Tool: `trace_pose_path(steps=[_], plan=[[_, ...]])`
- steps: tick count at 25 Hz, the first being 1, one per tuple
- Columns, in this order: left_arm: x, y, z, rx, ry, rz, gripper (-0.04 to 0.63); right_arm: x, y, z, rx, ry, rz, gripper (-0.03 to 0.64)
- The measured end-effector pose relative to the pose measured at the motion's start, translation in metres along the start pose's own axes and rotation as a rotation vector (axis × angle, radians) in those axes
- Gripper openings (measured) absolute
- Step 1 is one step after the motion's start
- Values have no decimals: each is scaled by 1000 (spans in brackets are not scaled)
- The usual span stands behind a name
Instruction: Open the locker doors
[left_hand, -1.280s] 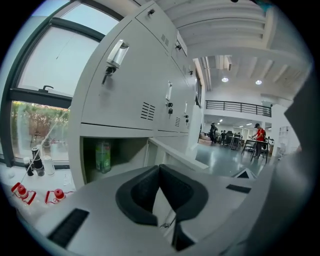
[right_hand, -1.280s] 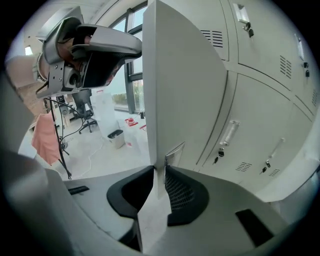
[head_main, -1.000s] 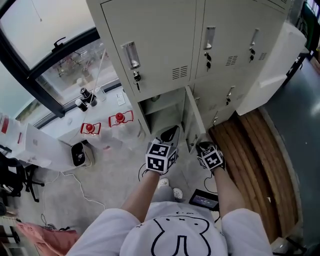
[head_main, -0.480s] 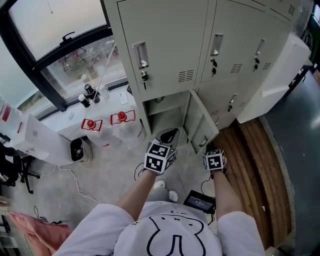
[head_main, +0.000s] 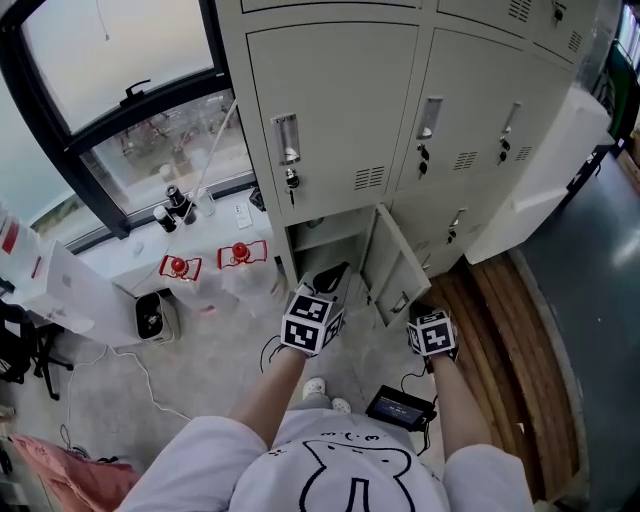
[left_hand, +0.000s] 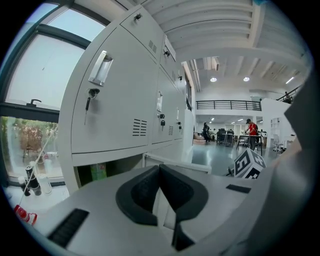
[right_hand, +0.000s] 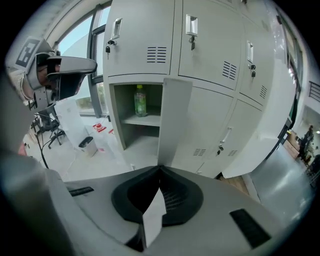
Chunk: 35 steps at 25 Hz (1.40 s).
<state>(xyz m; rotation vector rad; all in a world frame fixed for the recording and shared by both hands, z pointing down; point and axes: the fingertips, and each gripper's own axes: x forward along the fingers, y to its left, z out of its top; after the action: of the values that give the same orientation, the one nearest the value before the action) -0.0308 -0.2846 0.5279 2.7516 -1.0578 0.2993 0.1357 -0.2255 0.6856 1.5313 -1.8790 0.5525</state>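
Grey lockers | open door ahead of right gripper's closed jaws, apart

Head cam: mounted above the person, aimed fwd and steeply down, far enough back to take in the locker bank, window at left, floor, plus left gripper and right gripper from behind. Left gripper cam: low, close to the locker bank, approx. level, looking obliquely along its fronts toward the hall, w/ the right gripper at its right edge. Right gripper cam: tilted down, facing the open door edge-on beside the open compartment, w/ the left gripper at upper left; all 3 views share that compartment and the closed keyed doors above it.
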Motion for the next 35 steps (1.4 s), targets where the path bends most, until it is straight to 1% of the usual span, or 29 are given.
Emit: trace_pose_path(steps=[3,5,8,11,15,21,24,28,31,35], plan=[[-4,6,18,20,-30,6,8,-14,-3,9,-2,49,-22,8],[-7,10,30,37,-50,10,8,-25,-4,16,14,74,-20,8],[-13,18,46,49,-83,21,8,-42,4,37,20,70,14,8],[-19,26,63,47,-109,29,8,-55,13,70,-27,33,30,8],[-31,39,86,55,-142,47,8,-72,31,130,-92,-82,45,8],[-49,62,111,50,-188,97,8,-98,69,226,-165,-311,86,8],[-57,70,123,58,-209,115,8,-111,86,268,-180,-423,105,8],[-67,80,137,75,-237,144,8,-123,105,317,-175,-570,120,8],[-74,88,148,95,-256,165,8,-126,121,347,-202,-641,123,8],[-84,101,162,120,-285,196,8,-121,151,378,-269,-705,155,9]])
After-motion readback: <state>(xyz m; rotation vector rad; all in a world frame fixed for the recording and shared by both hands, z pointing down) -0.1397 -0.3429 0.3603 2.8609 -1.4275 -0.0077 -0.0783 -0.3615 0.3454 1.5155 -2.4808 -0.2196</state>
